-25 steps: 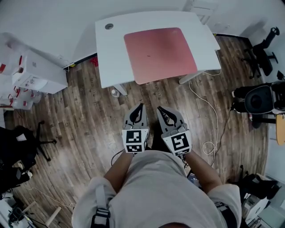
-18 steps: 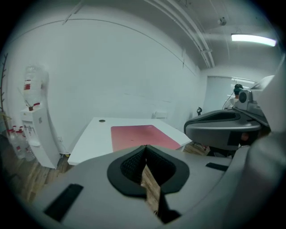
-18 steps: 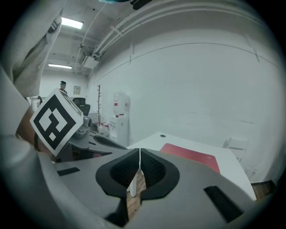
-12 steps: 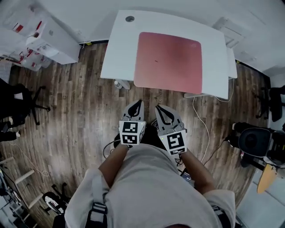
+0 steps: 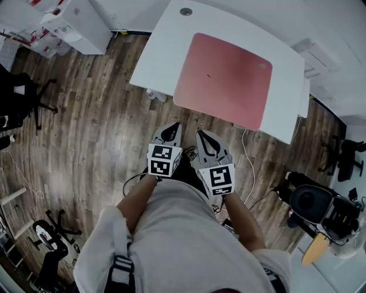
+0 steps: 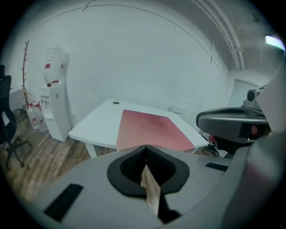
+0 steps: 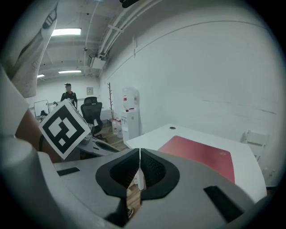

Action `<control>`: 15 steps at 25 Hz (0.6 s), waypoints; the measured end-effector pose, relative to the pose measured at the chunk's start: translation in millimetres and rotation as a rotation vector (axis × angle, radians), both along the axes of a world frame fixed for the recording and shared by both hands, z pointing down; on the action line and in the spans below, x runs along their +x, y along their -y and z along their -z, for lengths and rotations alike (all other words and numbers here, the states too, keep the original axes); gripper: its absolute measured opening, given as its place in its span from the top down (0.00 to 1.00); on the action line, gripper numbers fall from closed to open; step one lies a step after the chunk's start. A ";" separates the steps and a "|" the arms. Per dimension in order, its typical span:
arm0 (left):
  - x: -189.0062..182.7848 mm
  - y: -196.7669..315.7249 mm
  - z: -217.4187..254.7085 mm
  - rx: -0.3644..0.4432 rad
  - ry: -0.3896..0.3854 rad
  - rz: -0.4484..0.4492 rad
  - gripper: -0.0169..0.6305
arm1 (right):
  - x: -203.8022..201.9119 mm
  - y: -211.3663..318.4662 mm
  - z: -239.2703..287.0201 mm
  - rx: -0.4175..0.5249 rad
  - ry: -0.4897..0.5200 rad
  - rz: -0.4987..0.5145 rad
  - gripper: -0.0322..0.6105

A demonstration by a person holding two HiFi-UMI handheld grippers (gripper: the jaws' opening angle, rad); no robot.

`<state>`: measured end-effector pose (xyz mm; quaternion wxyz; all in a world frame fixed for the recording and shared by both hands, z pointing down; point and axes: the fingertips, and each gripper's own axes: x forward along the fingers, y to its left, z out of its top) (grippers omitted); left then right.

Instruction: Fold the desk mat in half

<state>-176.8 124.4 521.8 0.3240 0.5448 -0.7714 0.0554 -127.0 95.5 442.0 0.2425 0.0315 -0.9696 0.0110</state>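
Both grippers are hanging side by side just ahead of the person's body, the left gripper (image 5: 173, 127) and the right gripper (image 5: 201, 136) each pointing forward and down over the wooden floor (image 5: 86, 126). On the left gripper the jaws are pressing together at the tips with nothing between them, and only a sliver of floor is showing through the hollow behind the tips. On the right gripper the jaws are likewise meeting tip to tip and gripping nothing. Ahead of both grippers and well apart from them, the pink desk mat (image 5: 223, 80) is lying flat and unfolded on a white desk (image 5: 163, 57), with neither gripper touching it. It is covering the middle of the desk and the part ahead of the right gripper, its near edge running just beside the desk's near edge, while a bare white strip is showing ahead of the left gripper. A round cable hole (image 5: 186, 11) is sitting in the desk's far corner on the left gripper's side. A cable (image 5: 247, 166) is trailing across the floor just right of the right gripper, and a black office chair (image 5: 306, 200) is standing farther out on that side. Beyond the left gripper, left of the desk, a water dispenser (image 6: 53, 103) is standing against the wall.
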 end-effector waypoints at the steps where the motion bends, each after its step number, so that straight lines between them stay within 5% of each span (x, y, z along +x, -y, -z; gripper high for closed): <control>1: -4.7 0.2 -5.7 0.001 -0.029 0.009 0.95 | -3.5 0.7 -0.6 0.006 -0.011 0.003 0.89; 15: -52.5 34.2 -66.1 0.051 -0.185 0.036 0.95 | -33.0 19.7 -39.1 0.017 -0.208 0.013 0.89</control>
